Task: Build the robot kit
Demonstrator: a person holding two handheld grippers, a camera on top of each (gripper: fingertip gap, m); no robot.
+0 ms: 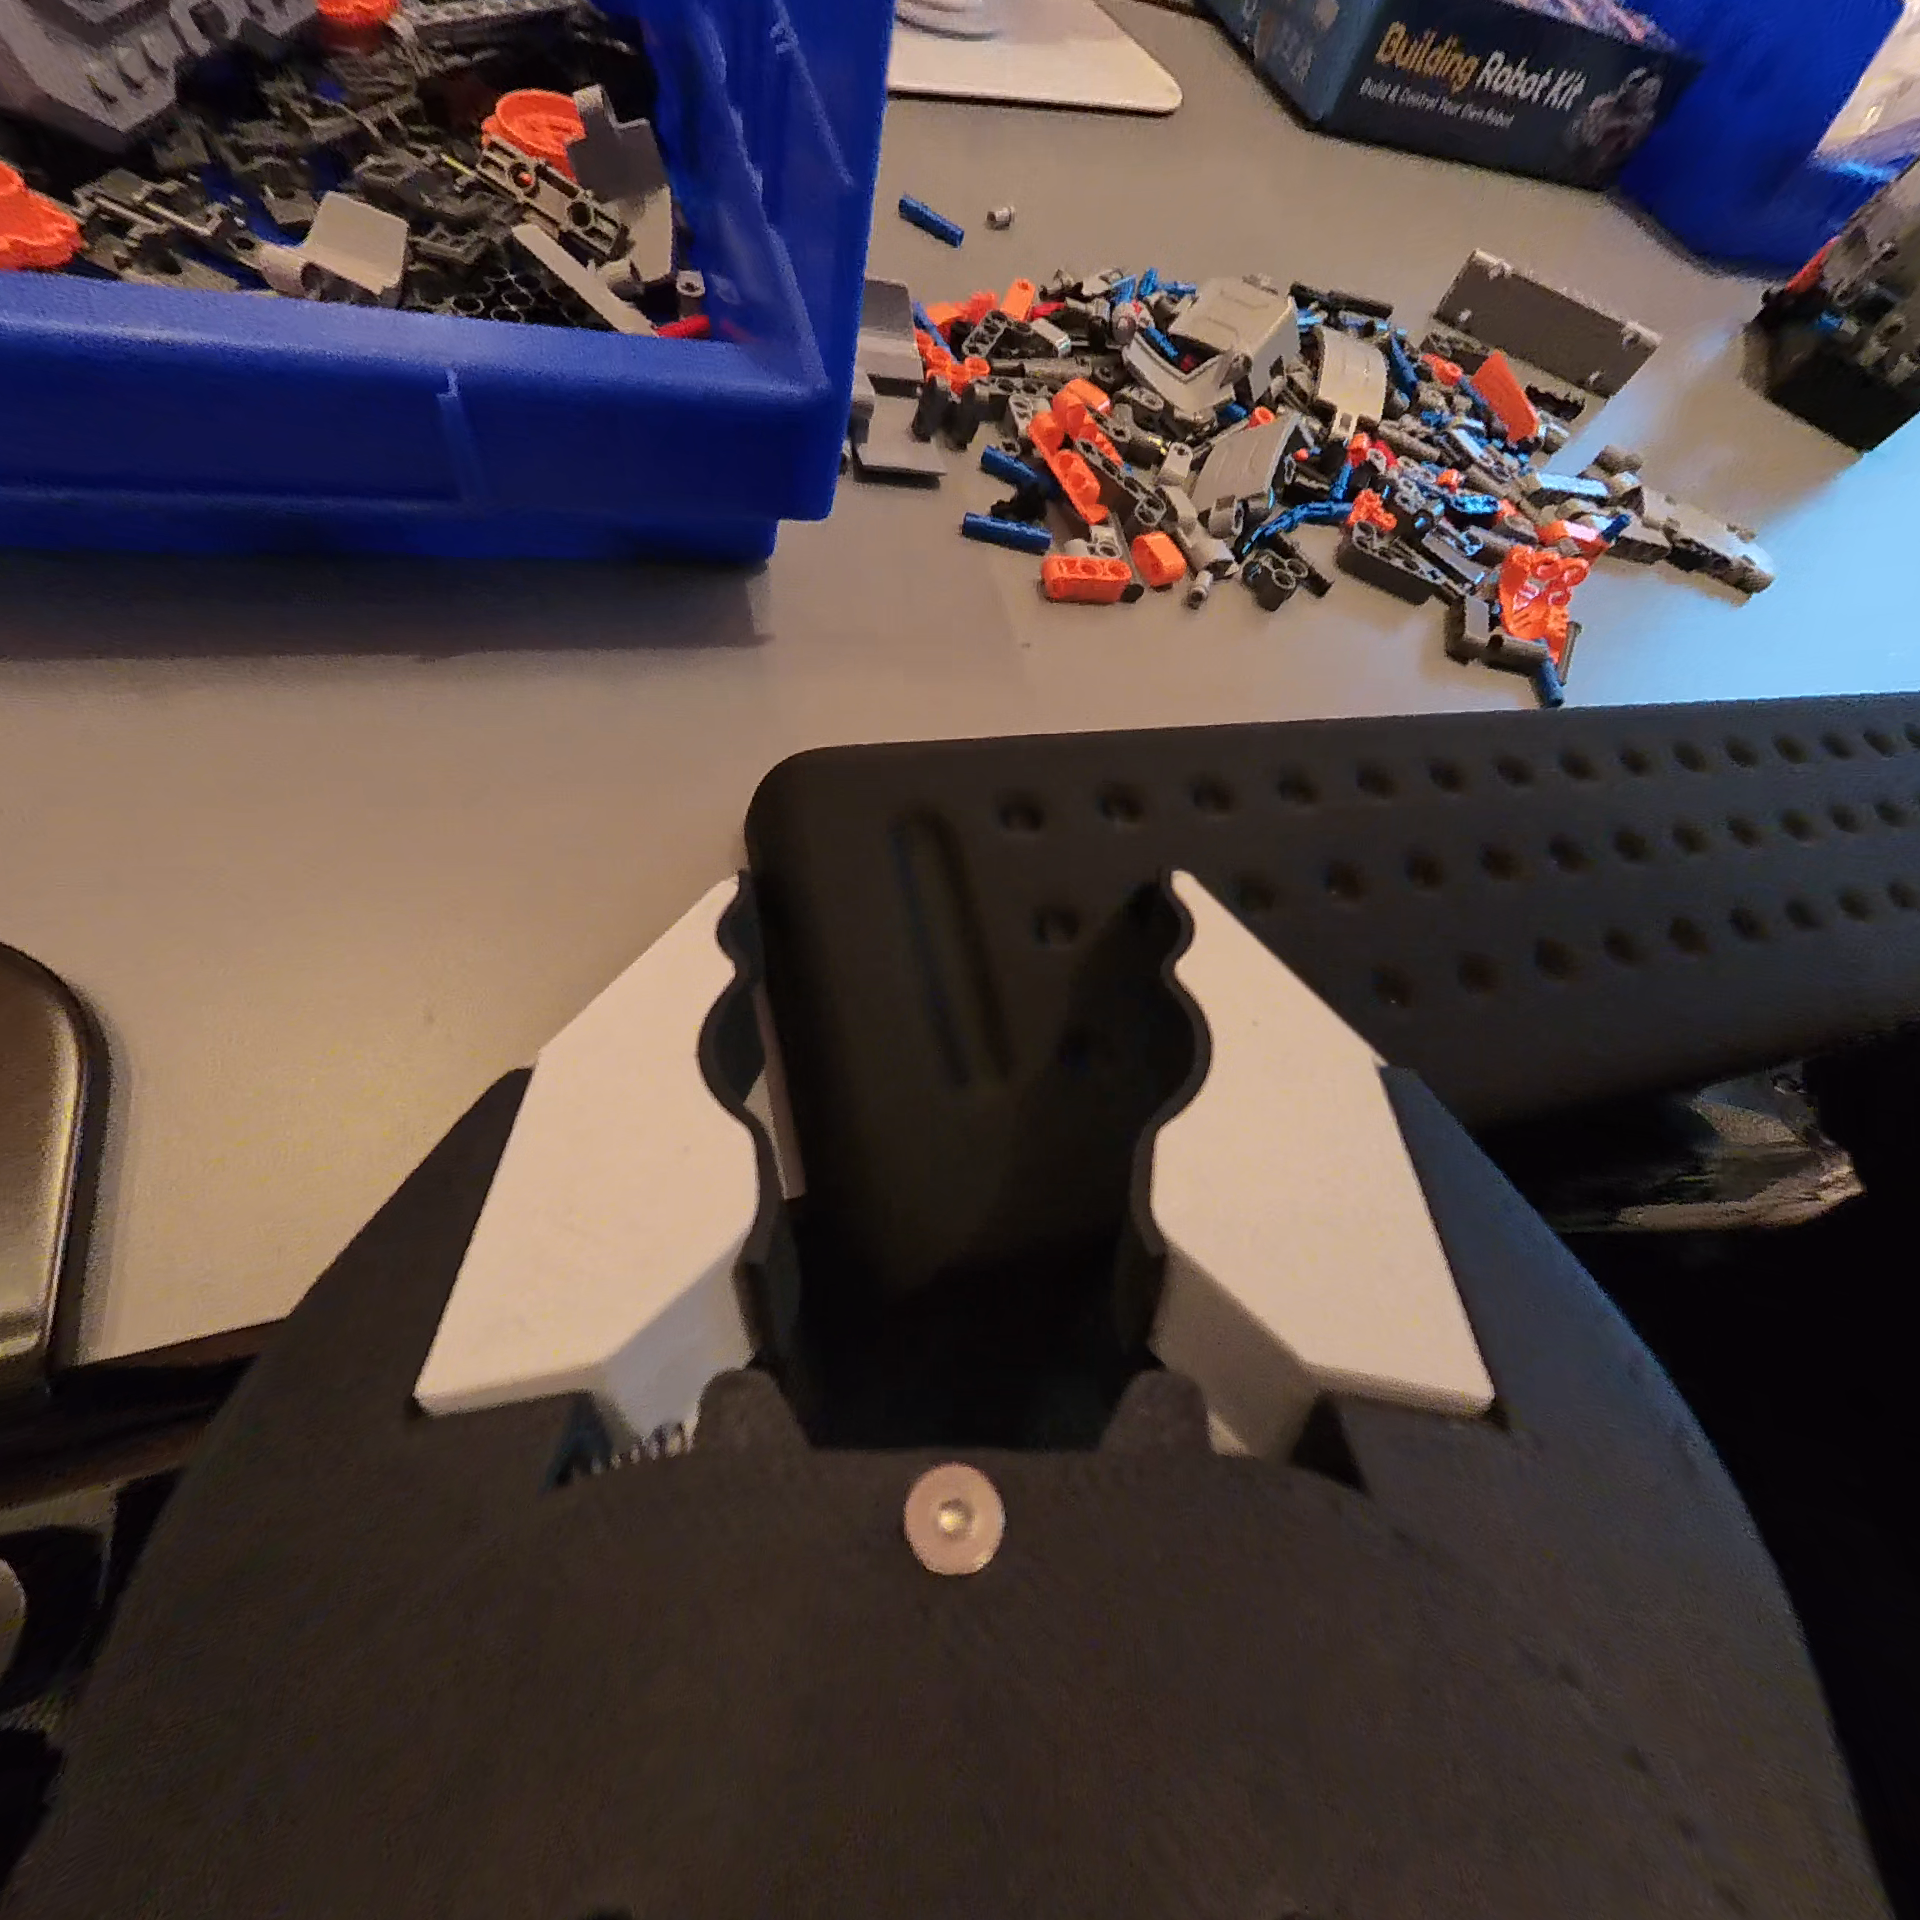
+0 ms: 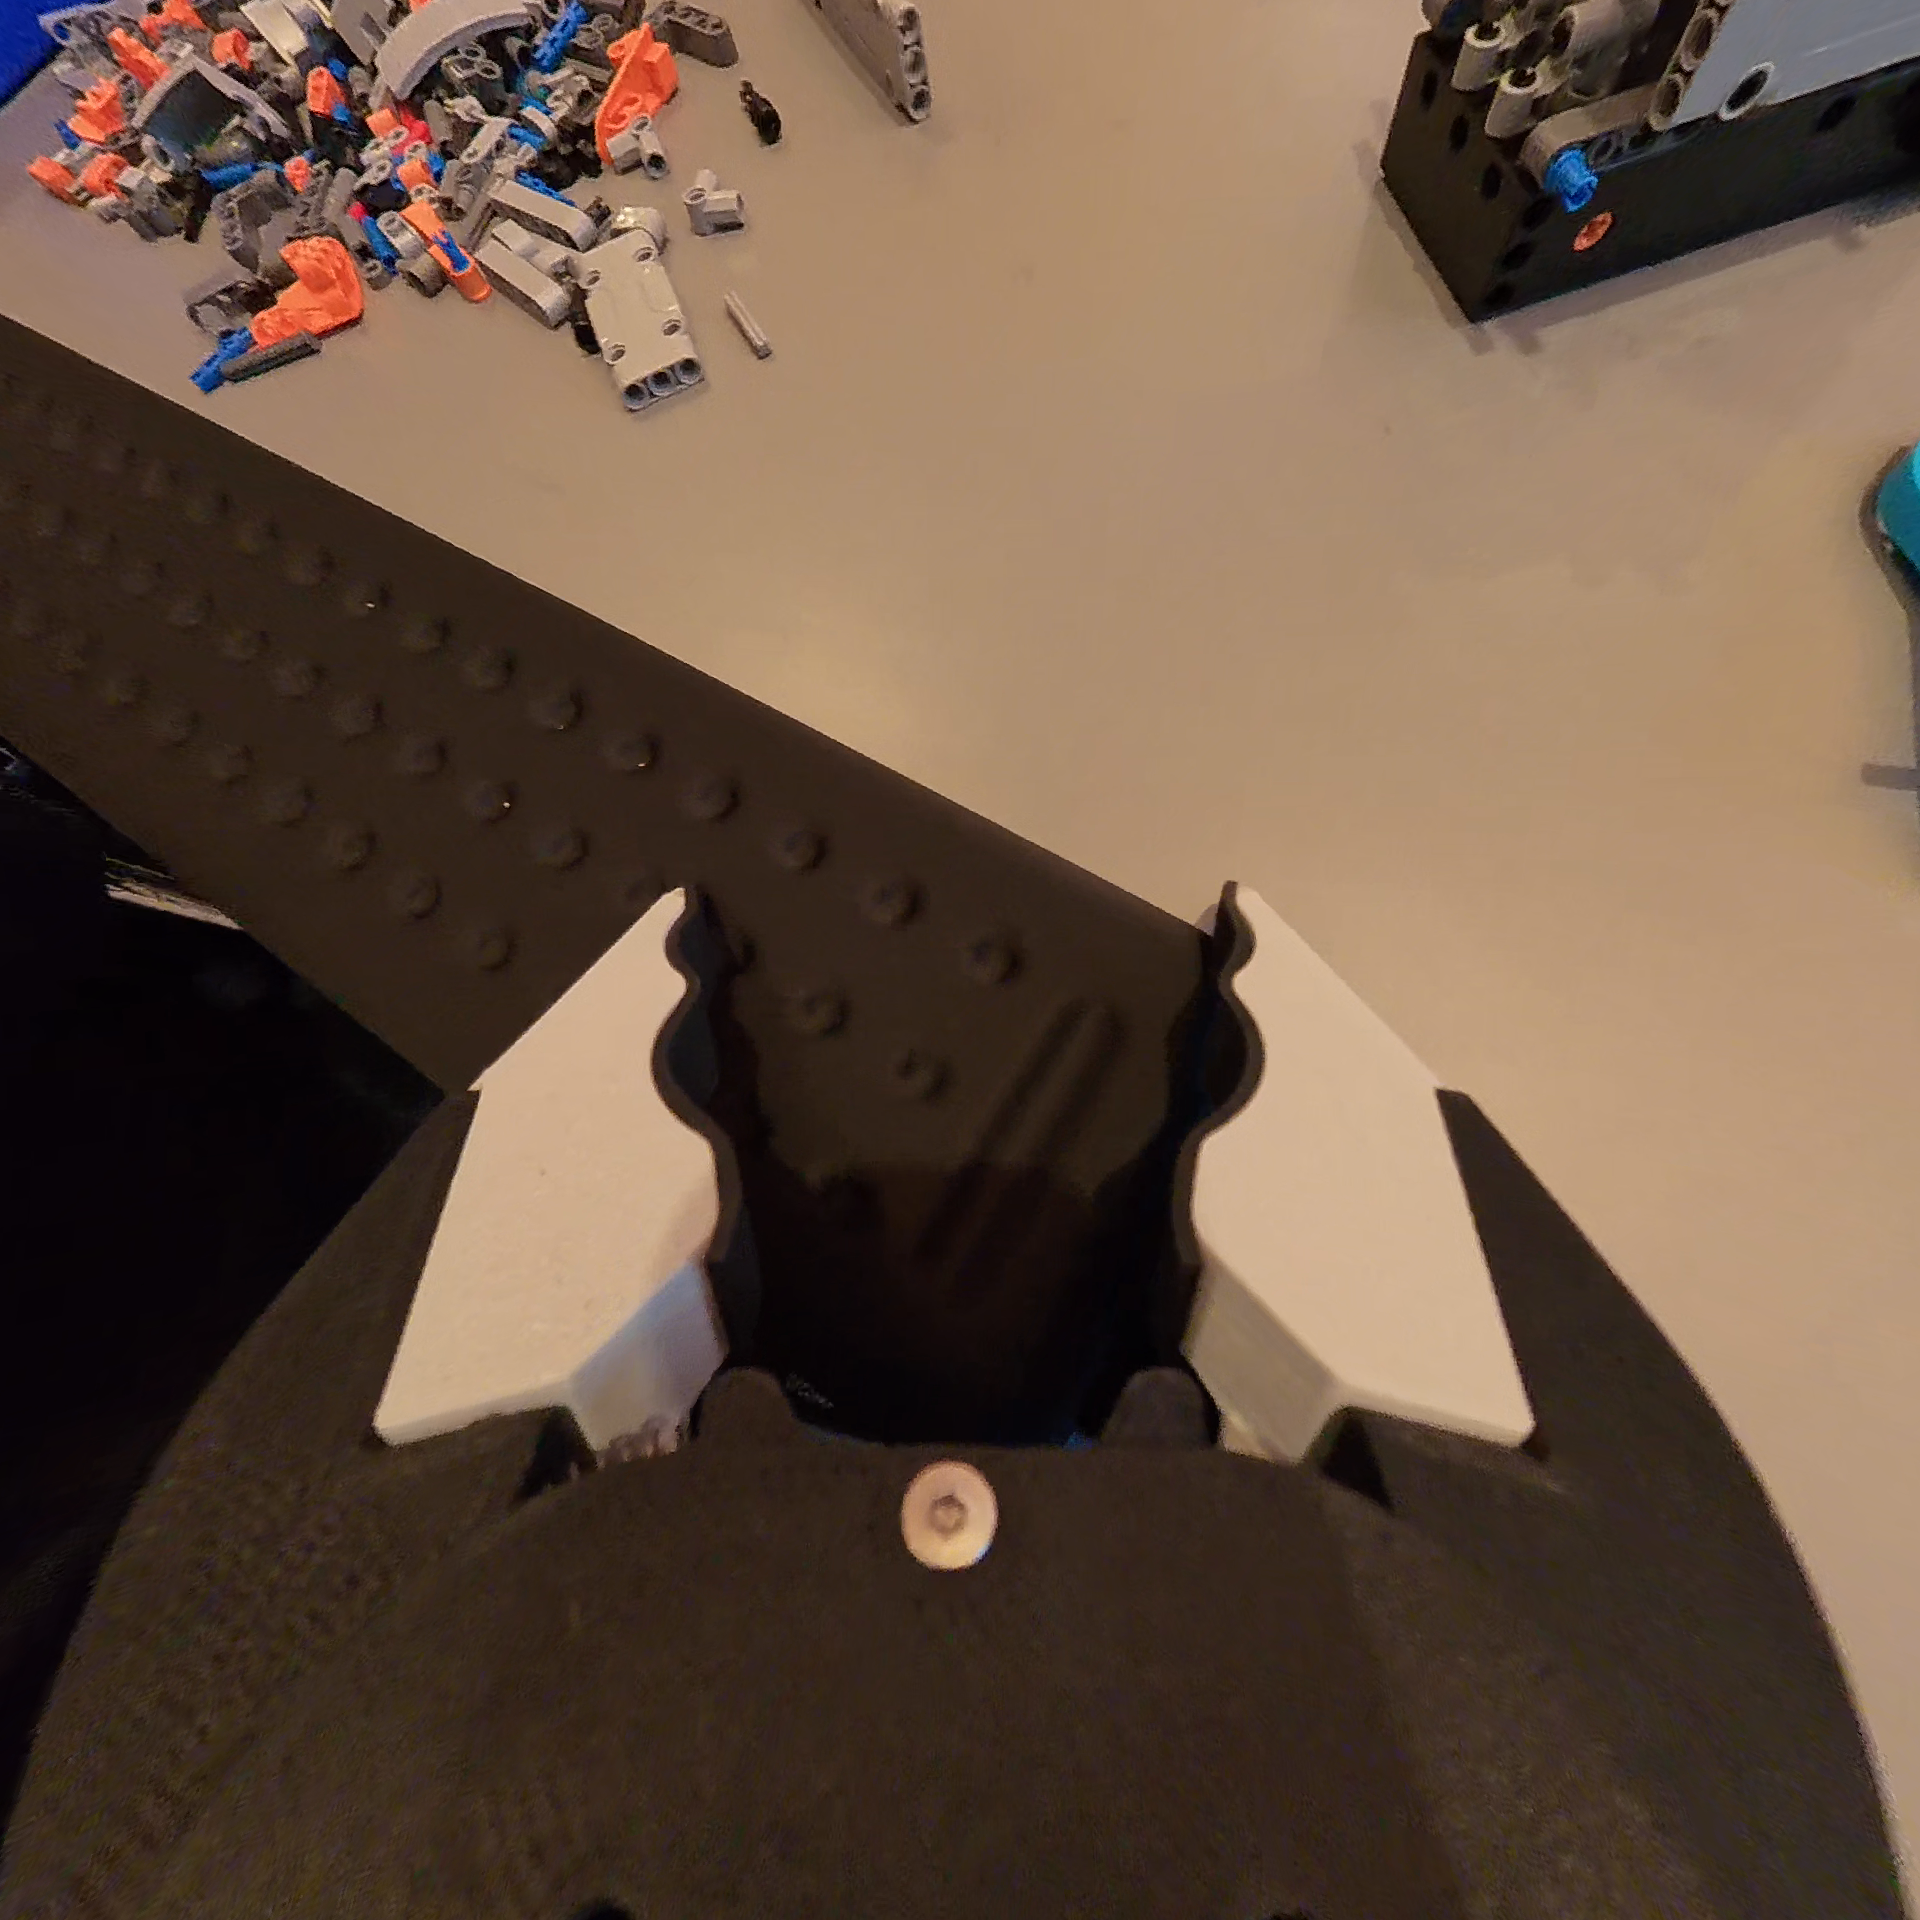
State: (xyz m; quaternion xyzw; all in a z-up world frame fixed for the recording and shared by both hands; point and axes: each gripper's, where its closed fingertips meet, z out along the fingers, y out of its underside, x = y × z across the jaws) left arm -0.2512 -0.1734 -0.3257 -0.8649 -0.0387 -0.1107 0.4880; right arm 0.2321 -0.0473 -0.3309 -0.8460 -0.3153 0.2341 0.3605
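Both the left gripper [image 1: 956,894] and right gripper [image 2: 956,904], jaws apart and empty, hover at opposite ends of a black perforated tray [image 1: 1455,831], near loose building pieces [image 1: 1299,436].

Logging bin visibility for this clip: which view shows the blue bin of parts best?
The left wrist view: the blue bin fills its upper left, with parts visible inside. The right wrist view shows at most a blue sliver at its top-left corner.
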